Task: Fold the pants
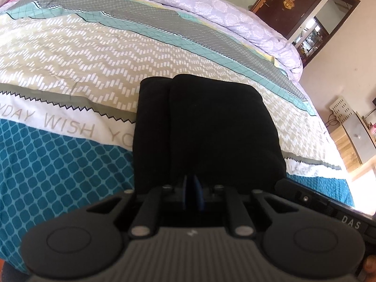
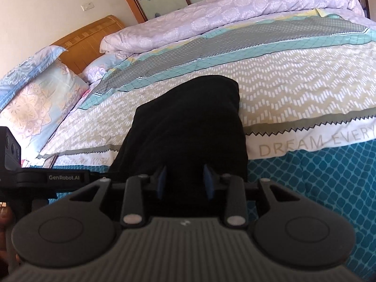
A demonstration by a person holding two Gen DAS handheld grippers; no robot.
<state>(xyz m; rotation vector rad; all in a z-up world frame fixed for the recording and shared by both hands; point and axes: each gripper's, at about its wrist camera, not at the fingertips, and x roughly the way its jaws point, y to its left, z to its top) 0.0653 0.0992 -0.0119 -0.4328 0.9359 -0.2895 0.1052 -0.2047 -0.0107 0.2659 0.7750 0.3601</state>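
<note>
- Nearest us at 6 o'clock, our left gripper [image 1: 192, 189] has its blue pads pressed together, whether on cloth we cannot tell
- Our right gripper [image 2: 185, 181] stands released, pads apart over the near edge
- Towards 12 o'clock the black pants [image 1: 206, 129] lie stacked on the patterned bedspread [image 1: 70, 65]
- We judge the folding nearly done; next, smooth the bundle and withdraw

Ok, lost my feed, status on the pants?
Left gripper shut, right gripper open. Black folded pants on patterned bedspread. Nothing obstructing.
</note>
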